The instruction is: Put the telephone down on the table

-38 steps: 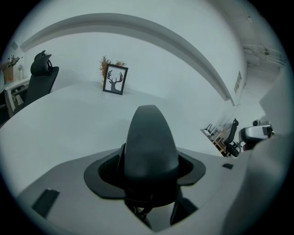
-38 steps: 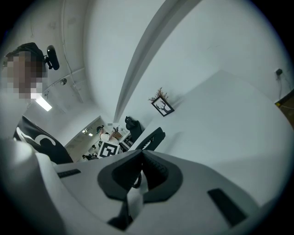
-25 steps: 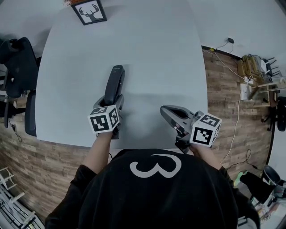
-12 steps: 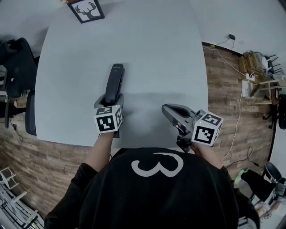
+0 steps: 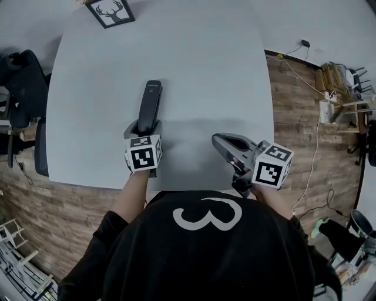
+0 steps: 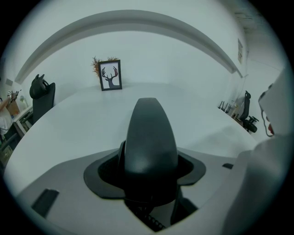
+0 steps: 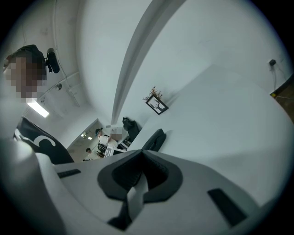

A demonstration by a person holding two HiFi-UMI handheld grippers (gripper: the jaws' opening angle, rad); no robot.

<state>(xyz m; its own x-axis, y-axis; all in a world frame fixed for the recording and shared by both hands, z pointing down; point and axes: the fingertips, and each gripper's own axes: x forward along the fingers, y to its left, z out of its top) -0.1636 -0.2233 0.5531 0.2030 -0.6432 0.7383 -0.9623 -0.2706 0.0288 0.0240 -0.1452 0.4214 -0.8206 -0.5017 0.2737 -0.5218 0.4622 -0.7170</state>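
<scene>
A black telephone handset [image 5: 150, 104] points away from me over the grey table [image 5: 200, 59]. My left gripper [image 5: 144, 130] is shut on its near end. In the left gripper view the handset [image 6: 150, 133] fills the space between the dark pads [image 6: 103, 172] and juts forward. I cannot tell whether it touches the table. My right gripper [image 5: 225, 144] hovers near the table's front edge, to the right of the handset, with its jaws together and nothing in them. From the right gripper view the handset [image 7: 154, 140] shows beyond the closed pads [image 7: 163, 176].
A framed deer-antler picture [image 5: 110, 12] stands at the table's far left edge. Black office chairs [image 5: 20, 88] stand to the left. Cables and clutter [image 5: 335, 94] lie on the wooden floor to the right. The table's front edge lies just before my body.
The left gripper and handset have shifted only slightly forward. The right gripper has stayed about where it was.
</scene>
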